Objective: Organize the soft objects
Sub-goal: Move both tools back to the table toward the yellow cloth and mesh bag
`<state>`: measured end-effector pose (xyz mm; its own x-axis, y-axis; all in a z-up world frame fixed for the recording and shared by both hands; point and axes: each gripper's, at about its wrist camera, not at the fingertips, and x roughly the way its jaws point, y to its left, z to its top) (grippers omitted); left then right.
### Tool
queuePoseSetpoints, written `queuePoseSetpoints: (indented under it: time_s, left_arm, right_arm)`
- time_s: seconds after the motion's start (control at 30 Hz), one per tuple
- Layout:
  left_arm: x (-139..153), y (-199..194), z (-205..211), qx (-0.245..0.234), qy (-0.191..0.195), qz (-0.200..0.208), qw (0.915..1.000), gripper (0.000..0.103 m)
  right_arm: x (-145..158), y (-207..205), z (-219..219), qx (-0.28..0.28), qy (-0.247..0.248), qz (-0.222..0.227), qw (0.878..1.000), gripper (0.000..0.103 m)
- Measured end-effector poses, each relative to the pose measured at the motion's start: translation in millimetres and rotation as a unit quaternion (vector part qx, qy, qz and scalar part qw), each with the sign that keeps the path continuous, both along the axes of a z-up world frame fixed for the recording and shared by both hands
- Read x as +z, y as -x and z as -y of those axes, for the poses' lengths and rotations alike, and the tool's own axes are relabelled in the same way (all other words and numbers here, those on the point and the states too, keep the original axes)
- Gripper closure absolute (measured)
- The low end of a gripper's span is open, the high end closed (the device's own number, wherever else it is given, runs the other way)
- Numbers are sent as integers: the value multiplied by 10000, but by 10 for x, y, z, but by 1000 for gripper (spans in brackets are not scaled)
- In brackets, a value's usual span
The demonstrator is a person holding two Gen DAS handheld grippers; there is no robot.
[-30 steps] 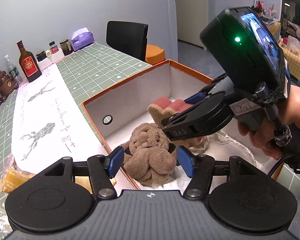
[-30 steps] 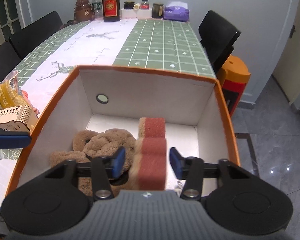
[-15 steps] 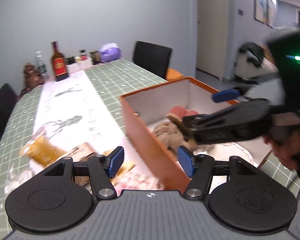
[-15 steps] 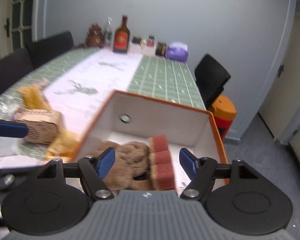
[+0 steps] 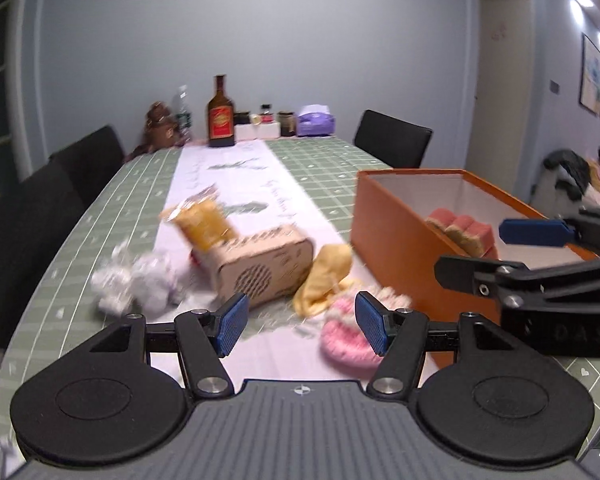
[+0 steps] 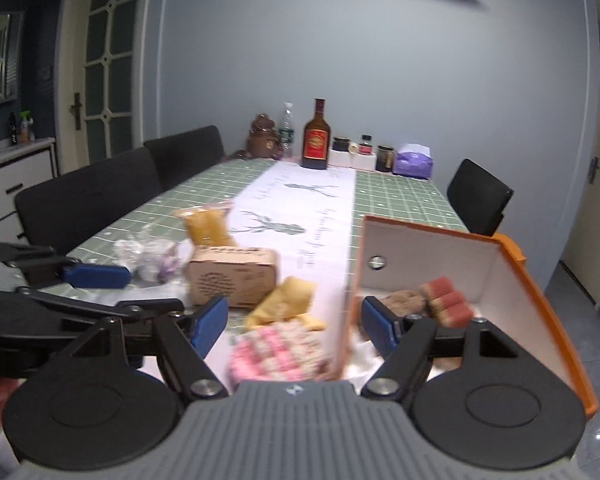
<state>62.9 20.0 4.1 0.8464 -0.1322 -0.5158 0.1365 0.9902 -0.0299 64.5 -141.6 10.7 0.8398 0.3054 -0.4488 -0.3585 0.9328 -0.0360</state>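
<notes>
Spanning both views: long counter [image 5: 132,184] under a green grid cloth with a white deer-print runner. Orange open-top cardboard box with white inside [image 5: 388,216] sits at its near right; red-and-tan ridged sponge [image 5: 464,226] and a brown plush piece [image 6: 406,300] lie inside it. Left of the box, on the runner: tan perforated cardboard box [image 5: 260,270], clear packet of yellow snacks [image 5: 202,222] leaning on it, crumpled white wrapper [image 5: 140,284] further left. Yellow soft cloth [image 5: 324,276] lies between the tan box and the orange box, with a pink-and-white knitted piece [image 6: 278,350] just in front of it, both outside the box. Left claw [image 5: 298,326]: pads apart, nothing between. Right claw [image 6: 294,324]: pads apart, nothing gripped, hanging over the box's left wall.
</notes>
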Motion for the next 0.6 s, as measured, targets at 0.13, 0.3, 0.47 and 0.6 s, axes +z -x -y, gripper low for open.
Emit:
queuePoseSetpoints:
  time_s: [0.13, 0.3, 0.47, 0.6]
  left_arm:
    - [-156, 150, -219, 210, 183, -69, 9996, 31]
    - [-375, 260, -472, 493, 259, -219, 9982, 31]
    - [-510, 285, -612, 681, 228, -302, 9970, 31]
    - [-549, 235, -654, 725, 87, -308, 9969, 31]
  right_arm:
    - [-162, 170, -204, 82, -60, 43, 9999, 30]
    - [-382, 225, -370, 202, -118, -157, 9996, 30]
    - [-585, 199, -511, 239, 56, -326, 9992, 30]
    - [-698, 147, -585, 300, 158, -440, 9985, 30]
